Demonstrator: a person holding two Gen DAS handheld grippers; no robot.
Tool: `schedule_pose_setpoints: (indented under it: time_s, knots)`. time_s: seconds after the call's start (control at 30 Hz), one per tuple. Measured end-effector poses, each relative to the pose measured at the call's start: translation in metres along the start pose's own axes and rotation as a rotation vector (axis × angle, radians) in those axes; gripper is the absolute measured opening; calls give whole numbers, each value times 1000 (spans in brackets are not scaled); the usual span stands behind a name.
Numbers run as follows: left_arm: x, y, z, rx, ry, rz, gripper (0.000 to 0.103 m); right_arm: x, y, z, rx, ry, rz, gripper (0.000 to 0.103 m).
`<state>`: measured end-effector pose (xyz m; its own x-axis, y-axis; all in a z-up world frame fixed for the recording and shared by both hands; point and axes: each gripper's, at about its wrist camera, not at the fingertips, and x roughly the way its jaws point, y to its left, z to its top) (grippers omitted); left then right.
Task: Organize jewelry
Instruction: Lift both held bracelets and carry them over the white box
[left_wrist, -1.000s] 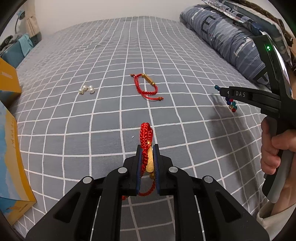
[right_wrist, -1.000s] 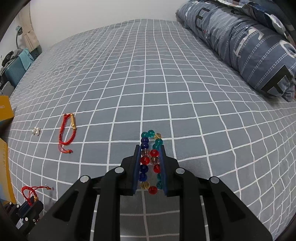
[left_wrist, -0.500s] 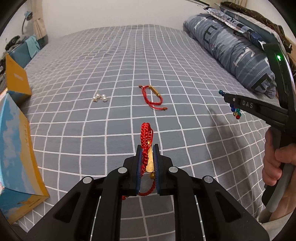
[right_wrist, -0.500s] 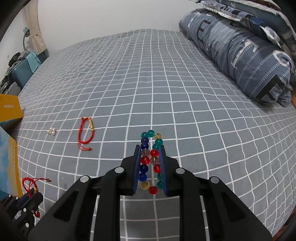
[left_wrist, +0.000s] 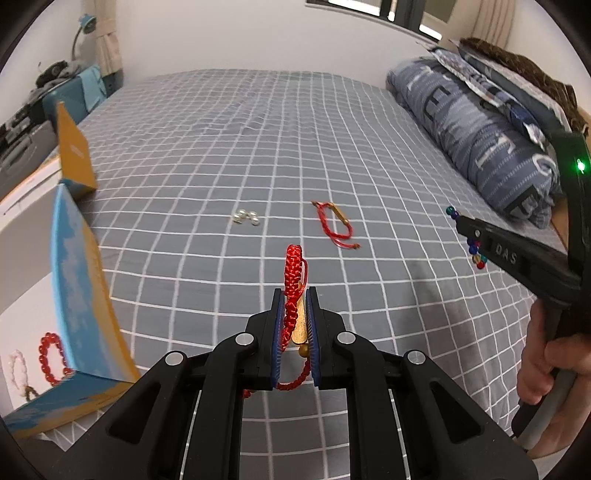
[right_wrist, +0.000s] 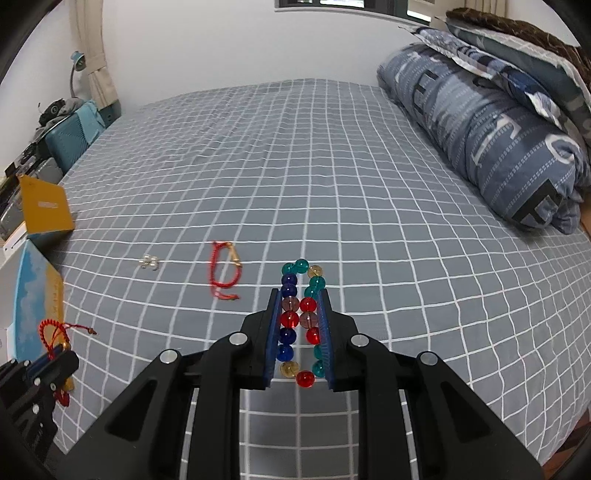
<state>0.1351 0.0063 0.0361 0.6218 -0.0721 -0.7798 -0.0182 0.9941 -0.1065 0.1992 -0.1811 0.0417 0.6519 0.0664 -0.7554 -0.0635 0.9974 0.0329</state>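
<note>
left gripper fingers pinch red braided bracelet; right gripper fingers pinch multicolored bead bracelet.

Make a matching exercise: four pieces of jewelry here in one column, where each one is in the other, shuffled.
Things:
1. braided red bracelet
2. multicolour bead bracelet
3. pearl beads
4. red bead bracelet

Places:
A. loose on the checked bedspread
B. inside the open box
C. clamped in the left claw
D. clamped in the right claw

Pairs: 1-C, 2-D, 3-A, 4-B
</note>
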Motion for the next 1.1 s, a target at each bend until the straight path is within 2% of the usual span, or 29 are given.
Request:
schedule_pose_setpoints:
  time_s: [0.4,0.67,1.1]
  knots:
    - [-44,49,2,-84,-42,48,11,-34,59,2,-79,-39,42,18]
    - [-69,91,0,-139,-62,98,11,-45,107,6,-118,-52,113,18]
    - [-96,177,-13,-256,-74,248,11,-54,214,2,-237,-69,233,18]
